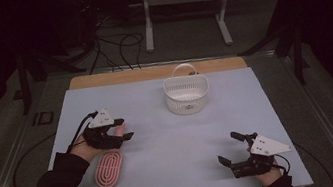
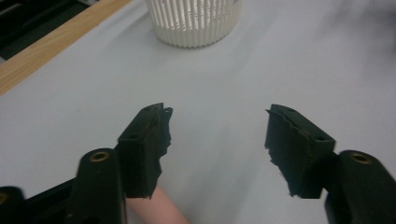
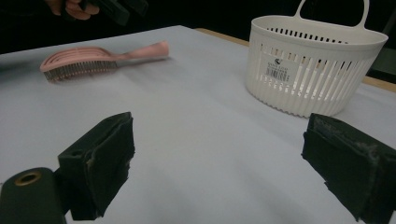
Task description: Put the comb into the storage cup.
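Note:
A pink hairbrush lies flat on the pale blue mat at the front left, its handle running up under my left gripper. In the left gripper view the handle's end shows low between the jaws, close by the left one, and the left gripper stands open with no pad pressing on it. A white slatted basket with a loop handle stands upright at the back centre. My right gripper rests near the front right, open and empty, facing the basket and the brush.
The mat covers a wooden table whose bare strip shows along the far edge. Beyond the table are cables and a white frame's legs on a dark floor. Open mat lies between the two grippers.

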